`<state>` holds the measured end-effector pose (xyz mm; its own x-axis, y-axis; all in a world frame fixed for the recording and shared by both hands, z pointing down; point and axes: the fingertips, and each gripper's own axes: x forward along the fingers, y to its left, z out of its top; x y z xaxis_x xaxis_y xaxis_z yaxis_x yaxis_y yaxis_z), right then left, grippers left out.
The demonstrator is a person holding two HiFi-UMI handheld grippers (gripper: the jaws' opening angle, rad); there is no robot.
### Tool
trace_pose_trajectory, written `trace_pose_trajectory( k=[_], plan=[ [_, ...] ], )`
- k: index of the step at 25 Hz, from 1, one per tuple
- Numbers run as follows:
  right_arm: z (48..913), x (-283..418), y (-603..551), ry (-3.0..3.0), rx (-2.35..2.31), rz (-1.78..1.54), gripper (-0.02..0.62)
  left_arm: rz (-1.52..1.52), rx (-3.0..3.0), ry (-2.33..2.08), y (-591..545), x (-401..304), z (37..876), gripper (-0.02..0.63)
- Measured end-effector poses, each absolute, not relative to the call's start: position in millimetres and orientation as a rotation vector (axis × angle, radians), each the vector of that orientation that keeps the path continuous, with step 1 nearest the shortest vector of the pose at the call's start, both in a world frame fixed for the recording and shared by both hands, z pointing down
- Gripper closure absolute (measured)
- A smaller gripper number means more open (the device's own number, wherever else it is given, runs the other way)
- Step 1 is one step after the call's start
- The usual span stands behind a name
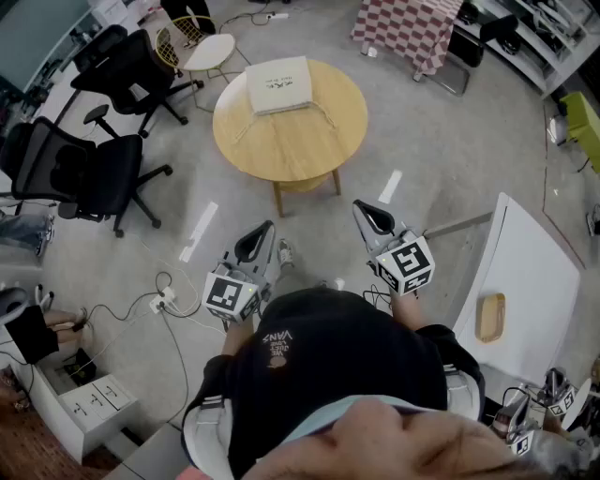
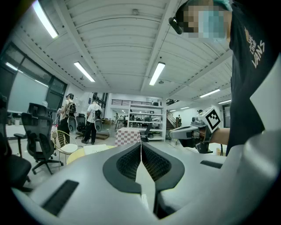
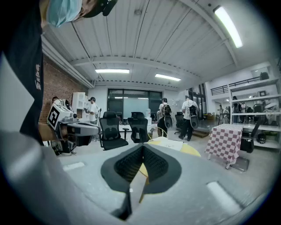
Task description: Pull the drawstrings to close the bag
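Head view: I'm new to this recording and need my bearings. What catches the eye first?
A round wooden table stands mid-floor ahead, with a pale flat bag lying at its far edge. The left hand-held gripper and right hand-held gripper are held side by side short of it, both shut and empty. A red-checked cloth shows at top right.

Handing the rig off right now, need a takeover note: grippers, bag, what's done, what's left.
Left gripper: jaws shut, nothing between them, held out front about level.
Right gripper: the same, shut and empty.
Bag: lies flat on the round table, across open floor from both grippers. Thin cords seem to trail from its near corners, but they are too small to be sure.
Done: nothing that shows; neither gripper is at the bag.
Left: step up to the table, grip the drawstrings, pull the bag closed.
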<state>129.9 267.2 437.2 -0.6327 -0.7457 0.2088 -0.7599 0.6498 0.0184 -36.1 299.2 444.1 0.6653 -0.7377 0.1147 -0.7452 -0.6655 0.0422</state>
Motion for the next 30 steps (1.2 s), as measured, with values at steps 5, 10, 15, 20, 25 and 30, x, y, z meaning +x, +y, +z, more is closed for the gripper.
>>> trace_pose_trajectory(
  k=[5,10,15,20,25,30],
  plan=[
    [439,131,262,-2.697,1.226,0.143,0.598,0.138,2.785,-1.243,292,-35,445,0.595],
    [440,131,251,-2.714,1.251,0.190,0.597,0.132,2.771,-1.256,281,-38,448,0.595],
    [445,135,232,-2.731,1.294,0.275,0.597,0.146,2.761,-1.245,267,-40,455,0.595],
    [443,134,211,-2.725,1.311,0.281,0.597,0.156,2.760,-1.232,245,-41,453,0.595],
    [442,133,187,-2.718,1.324,0.285,0.597,0.161,2.754,-1.229,218,-43,453,0.595],
    [441,130,160,-2.707,1.338,0.287,0.597,0.174,2.765,-1.212,190,-47,452,0.595]
  ],
)
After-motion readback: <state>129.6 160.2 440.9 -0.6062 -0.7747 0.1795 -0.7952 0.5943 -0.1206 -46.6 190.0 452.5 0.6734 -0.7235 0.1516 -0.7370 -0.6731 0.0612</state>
